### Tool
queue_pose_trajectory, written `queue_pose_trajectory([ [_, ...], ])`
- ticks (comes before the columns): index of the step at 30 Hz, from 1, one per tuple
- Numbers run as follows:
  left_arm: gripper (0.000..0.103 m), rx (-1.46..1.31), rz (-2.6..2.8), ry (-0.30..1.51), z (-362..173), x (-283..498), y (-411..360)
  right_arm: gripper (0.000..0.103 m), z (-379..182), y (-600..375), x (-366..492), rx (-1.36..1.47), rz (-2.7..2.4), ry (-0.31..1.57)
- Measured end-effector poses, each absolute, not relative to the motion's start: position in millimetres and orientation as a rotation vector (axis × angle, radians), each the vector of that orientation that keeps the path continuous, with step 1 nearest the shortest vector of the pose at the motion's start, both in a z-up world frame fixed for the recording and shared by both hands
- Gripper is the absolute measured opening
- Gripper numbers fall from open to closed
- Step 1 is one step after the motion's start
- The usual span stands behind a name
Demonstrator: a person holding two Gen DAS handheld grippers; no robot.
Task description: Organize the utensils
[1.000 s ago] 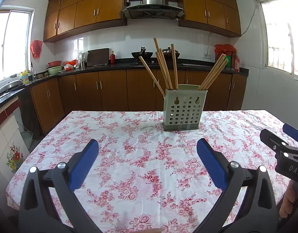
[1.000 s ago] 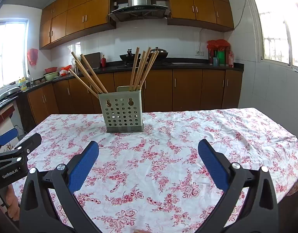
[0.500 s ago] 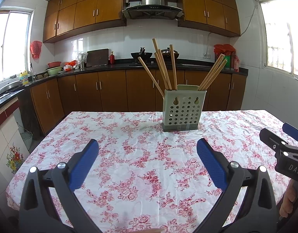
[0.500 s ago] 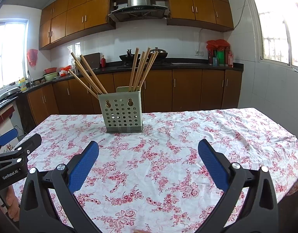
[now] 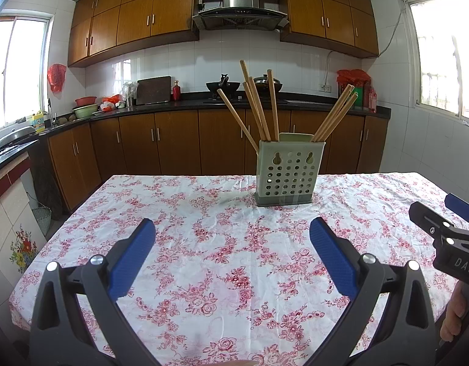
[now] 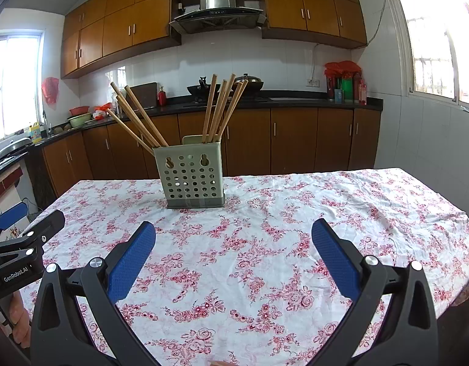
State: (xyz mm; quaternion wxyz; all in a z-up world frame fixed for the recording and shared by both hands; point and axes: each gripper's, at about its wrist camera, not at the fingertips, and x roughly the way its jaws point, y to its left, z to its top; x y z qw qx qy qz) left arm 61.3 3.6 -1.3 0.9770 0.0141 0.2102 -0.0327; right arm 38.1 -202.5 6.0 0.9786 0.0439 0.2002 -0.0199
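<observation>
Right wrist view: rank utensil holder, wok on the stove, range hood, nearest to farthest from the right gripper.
From the right gripper, open above the tablecloth:
1. Utensil holder, on the table ahead, slightly left, chopsticks standing in it.
2. Wok, on the counter behind the table.
3. Range hood, on the back wall above the wok, highest up.

Chopsticks [image 5: 258, 113] lower ends hidden inside holder [image 5: 285, 173]. Right gripper [image 5: 457, 213] cut off by left view's right edge; jaws' spacing unreadable there. Tabletop [image 6: 265, 259] near edge cut off below both views.
</observation>
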Motion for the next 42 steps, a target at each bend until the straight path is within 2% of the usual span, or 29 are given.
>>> queue_pose_trajectory([
  [42, 0.099, 0.031, -0.065, 0.425, -2.0, 61.9, 4.5, 0.101, 2.8, -201.8, 38.6, 0.092, -0.041, 0.409],
])
